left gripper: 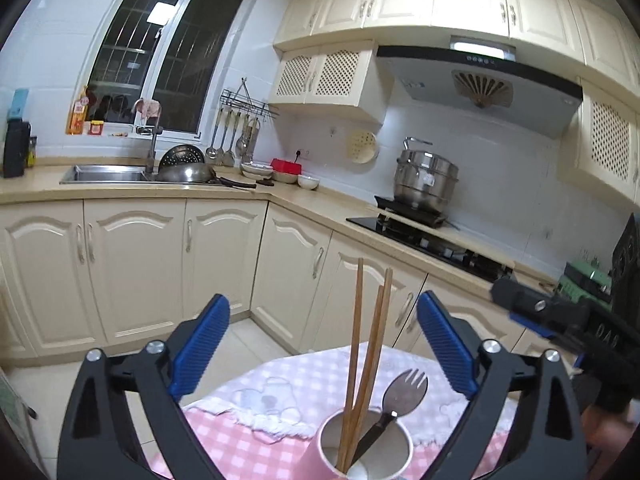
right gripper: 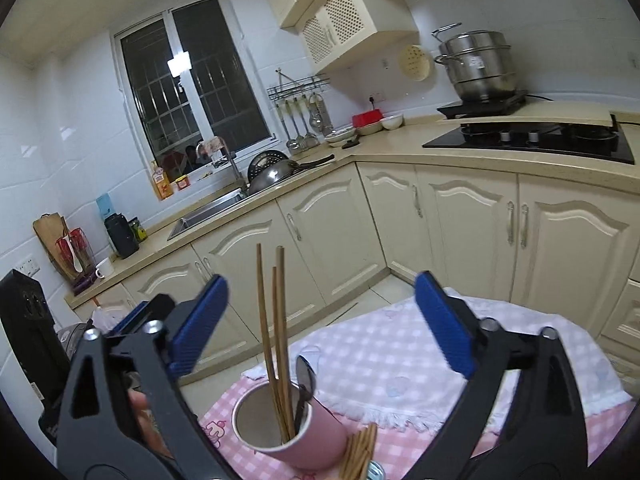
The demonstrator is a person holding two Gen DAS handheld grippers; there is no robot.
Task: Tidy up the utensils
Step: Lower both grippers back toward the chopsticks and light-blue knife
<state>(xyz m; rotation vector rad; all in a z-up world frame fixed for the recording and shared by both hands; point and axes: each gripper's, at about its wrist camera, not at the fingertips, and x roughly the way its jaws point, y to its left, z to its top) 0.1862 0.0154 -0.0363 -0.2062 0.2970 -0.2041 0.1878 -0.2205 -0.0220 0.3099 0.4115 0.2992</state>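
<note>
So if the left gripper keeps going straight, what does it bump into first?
Probably the chopsticks standing in the pink cup: they rise between the open left gripper, just ahead. Depth is hard to judge.

Chopsticks (left gripper: 354, 356) and spork (left gripper: 402, 396) stand in the cup (right gripper: 316, 438) on the table (right gripper: 404, 364).

We see a pink cup (right gripper: 296, 428) with a white interior standing upright on the pink checked cloth. It holds three wooden chopsticks (left gripper: 362, 360), upright and leaning slightly, plus a black-handled metal spork (left gripper: 402, 394), head up. Further loose chopsticks (right gripper: 360, 450) lie just beside the cup.
</note>
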